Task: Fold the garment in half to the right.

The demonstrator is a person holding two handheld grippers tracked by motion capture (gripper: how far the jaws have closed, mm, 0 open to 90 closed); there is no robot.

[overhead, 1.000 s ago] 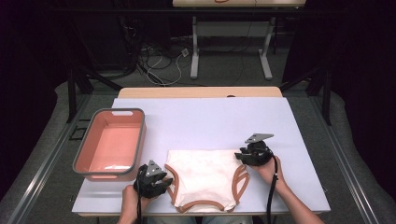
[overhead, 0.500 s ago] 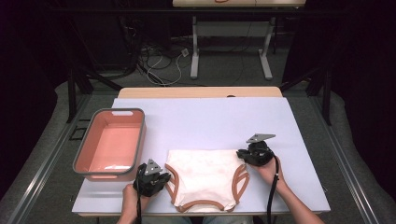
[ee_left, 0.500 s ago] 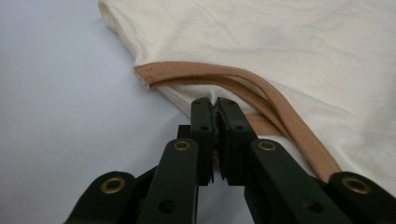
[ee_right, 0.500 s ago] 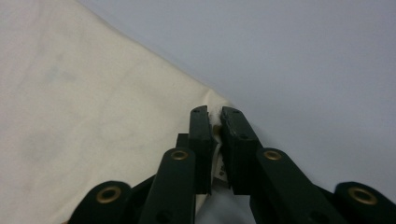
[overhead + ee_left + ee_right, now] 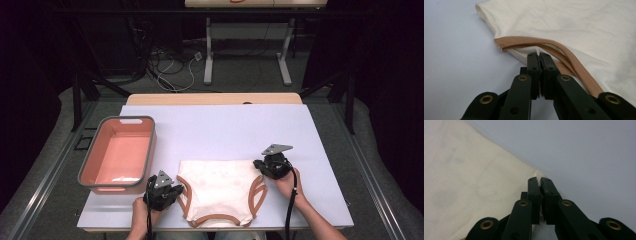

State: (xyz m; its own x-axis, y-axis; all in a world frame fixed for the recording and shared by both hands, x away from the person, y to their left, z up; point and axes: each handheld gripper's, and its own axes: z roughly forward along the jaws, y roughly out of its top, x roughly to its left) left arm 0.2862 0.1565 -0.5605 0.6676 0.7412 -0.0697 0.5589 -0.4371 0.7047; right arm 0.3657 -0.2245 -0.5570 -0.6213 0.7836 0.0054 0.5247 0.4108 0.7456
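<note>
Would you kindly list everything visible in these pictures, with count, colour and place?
underwear: one, cream with tan-brown trim, flat at the table's near edge, centre
bin: one, salmon pink with grey rim, left of the table
table cover: one, pale lilac, over the tabletop
wooden tabletop: one, light wood, strip at the far edge
cables: several, on the floor beyond the table
white stand legs: two, far floor
left tongs: black, shut on the underwear's left edge
right tongs: black, shut on its right corner
hands: two, holding the tongs
</note>
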